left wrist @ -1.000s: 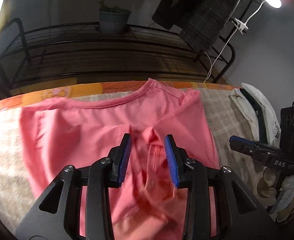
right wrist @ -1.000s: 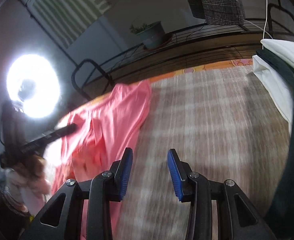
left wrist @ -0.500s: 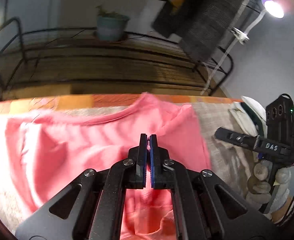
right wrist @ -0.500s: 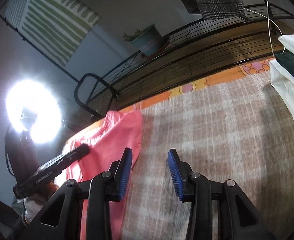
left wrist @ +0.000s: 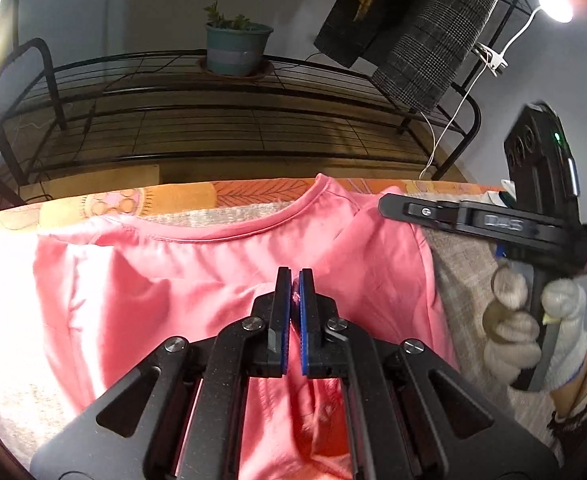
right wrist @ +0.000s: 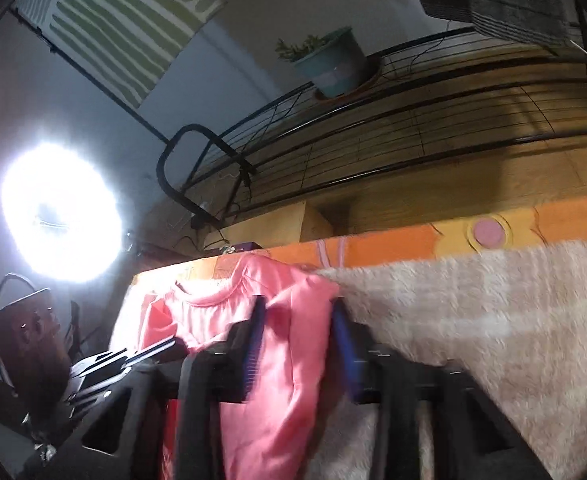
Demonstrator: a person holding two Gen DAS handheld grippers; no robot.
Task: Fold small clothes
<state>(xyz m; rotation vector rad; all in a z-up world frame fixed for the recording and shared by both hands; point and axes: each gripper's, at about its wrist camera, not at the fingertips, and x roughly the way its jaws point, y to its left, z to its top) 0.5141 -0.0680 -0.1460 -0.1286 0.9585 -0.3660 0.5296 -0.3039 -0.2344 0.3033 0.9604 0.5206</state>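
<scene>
Pink shirt (left wrist: 173, 280) lies spread on the checked blanket (left wrist: 465, 280), collar toward the blanket's far edge, where an orange patterned cloth (left wrist: 173, 196) shows from under it. Your left gripper (left wrist: 294, 280) is over the blanket at the shirt's middle, below the collar. Its jaws are pressed together, pinching a raised fold of pink fabric between the blue pads. Your right gripper (right wrist: 297, 304) is at the shirt's side edge, where pink fabric meets bare blanket. Its view is motion-blurred. Its jaws have just been closing, yet they look spread here, with the shirt's edge between the pads and no clear squeeze on it. From the left wrist view you see that gripper's tip over the shirt's shoulder, with your gloved right hand (left wrist: 533, 332) on its handle above the blanket's right part. Beyond the blanket's far edge are a black wire rack (left wrist: 253, 120) with a plant pot (left wrist: 237, 50) on it, and a bright ring light (right wrist: 59, 216) off the blanket's left end.
</scene>
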